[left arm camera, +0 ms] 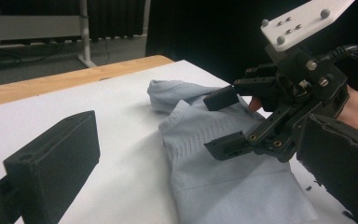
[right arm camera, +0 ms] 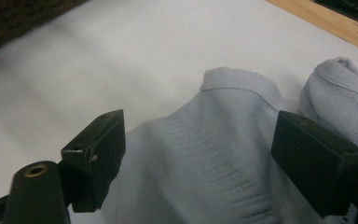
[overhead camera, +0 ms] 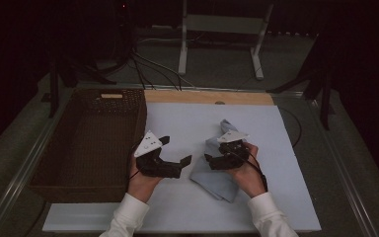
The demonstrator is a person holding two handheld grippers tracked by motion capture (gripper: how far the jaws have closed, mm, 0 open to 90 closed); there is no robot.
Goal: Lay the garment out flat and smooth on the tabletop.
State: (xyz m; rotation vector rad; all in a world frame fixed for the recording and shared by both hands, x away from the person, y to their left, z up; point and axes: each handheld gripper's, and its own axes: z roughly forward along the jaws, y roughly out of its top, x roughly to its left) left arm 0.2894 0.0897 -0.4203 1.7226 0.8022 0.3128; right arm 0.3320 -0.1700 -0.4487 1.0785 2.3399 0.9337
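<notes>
A dark brown woven wicker basket (overhead camera: 91, 143) sits at the left of a white rectangular board (overhead camera: 177, 123). Behind, a pale wooden strip (overhead camera: 207, 97); farther back, possibly a white metal stand (overhead camera: 222, 34).

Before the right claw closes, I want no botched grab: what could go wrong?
The right claw stands open over the pale blue garment, apart from its ribbed hem; it might pinch several folded layers at once. The left claw is open beside the cloth, holding nothing, so a pull could drag the whole garment across the white board.
</notes>
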